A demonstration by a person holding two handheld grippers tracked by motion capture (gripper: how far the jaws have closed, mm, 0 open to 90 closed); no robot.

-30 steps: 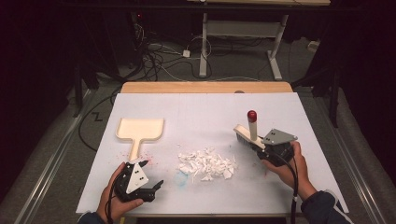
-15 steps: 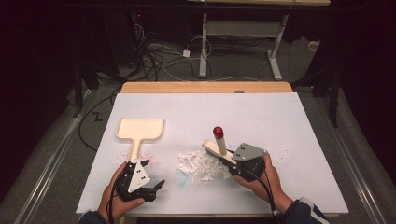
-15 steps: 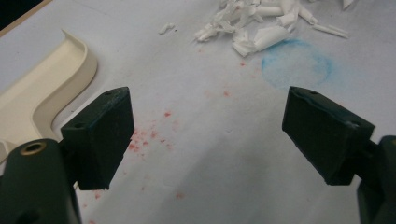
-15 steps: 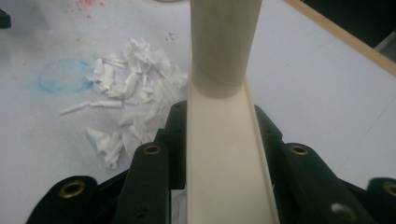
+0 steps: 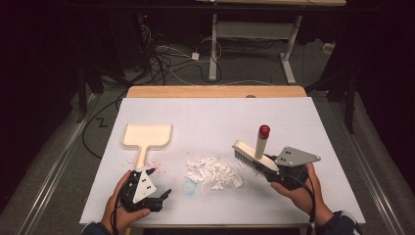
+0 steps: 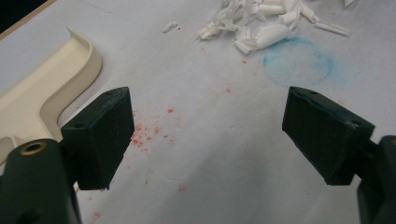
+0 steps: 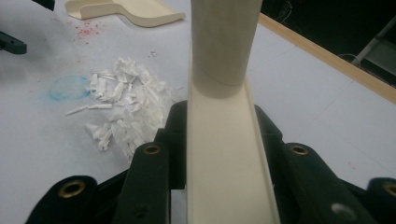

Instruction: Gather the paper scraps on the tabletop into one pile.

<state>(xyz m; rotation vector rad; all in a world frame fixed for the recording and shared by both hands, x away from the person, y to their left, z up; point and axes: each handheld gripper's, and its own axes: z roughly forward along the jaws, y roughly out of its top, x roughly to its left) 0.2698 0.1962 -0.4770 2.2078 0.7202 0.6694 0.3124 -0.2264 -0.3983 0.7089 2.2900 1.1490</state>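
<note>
Lying at the left of the white table cover (image 5: 215,117) is a cream plastic dustpan (image 5: 146,137), its flat handle pointing toward the person and faint red specks (image 6: 140,137) scattered beside it. Just below that handle, the left gripper (image 5: 159,188) is being held low at the near edge by the person's left hand (image 5: 120,213), and its black jaws are being kept wide apart with nothing between them. In the left gripper view, bare table is being shown between the jaws, with the dustpan's curved rim at the far left and a smudged blue ring (image 6: 299,63) ahead.

At the middle of the table, a loose pile of white paper shreds (image 5: 213,172) is being left beside that blue mark, well apart from the dustpan.

Just right of the pile, a cream hand brush with dark bristles and a red-tipped handle (image 5: 254,154) is being gripped by the right gripper (image 5: 276,171), which is being steadied by the person's right hand (image 5: 298,191). The bristles are being held down at the table, near the shreds, while the handle is being tilted upward. In the right gripper view, the jaws are being pressed narrowly against both sides of the brush's cream back (image 7: 224,154), with the shreds lying to the left.
</note>
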